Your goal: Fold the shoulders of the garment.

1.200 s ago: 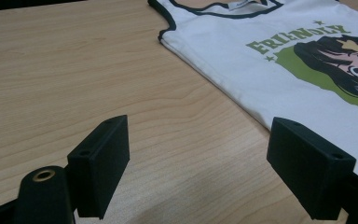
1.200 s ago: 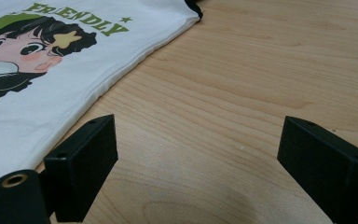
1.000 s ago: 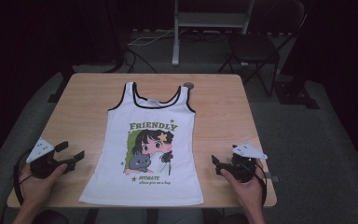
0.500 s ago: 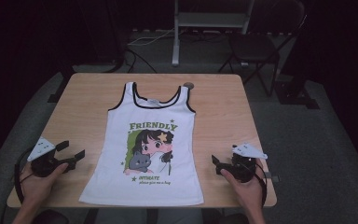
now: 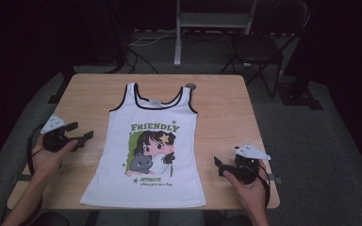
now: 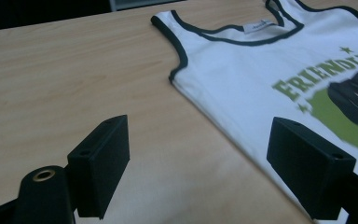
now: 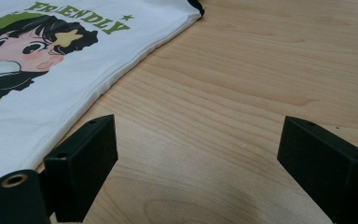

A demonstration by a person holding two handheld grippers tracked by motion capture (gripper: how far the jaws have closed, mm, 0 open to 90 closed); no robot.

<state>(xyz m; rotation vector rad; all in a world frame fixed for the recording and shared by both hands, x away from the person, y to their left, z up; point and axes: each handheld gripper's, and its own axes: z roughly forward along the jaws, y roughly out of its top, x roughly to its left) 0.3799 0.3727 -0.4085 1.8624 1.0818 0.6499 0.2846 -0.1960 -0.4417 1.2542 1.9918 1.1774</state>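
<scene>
**Tongs open at either side of the tank top**

The left tongs (image 5: pixel 81 137) hover with jaws spread wide and empty, just beside the left side seam of the white tank top (image 5: pixel 148 150). The right tongs (image 5: pixel 221 165) are likewise parted and hold nothing, near the right seam toward the hem. The tank top lies flat, print up, in the middle of the worktop (image 5: pixel 221 101), straps away from the person.

The step in hand looks like a first pinch on the garment's edges, probably to fold it. To do it well, each pair should come in low, slide one jaw under the seam and close on the fabric alone, at matching heights so the cloth lifts evenly. In the left gripper view the seam (image 6: pixel 223 133) sits between the jaws; the right needs to shift inward.
</scene>
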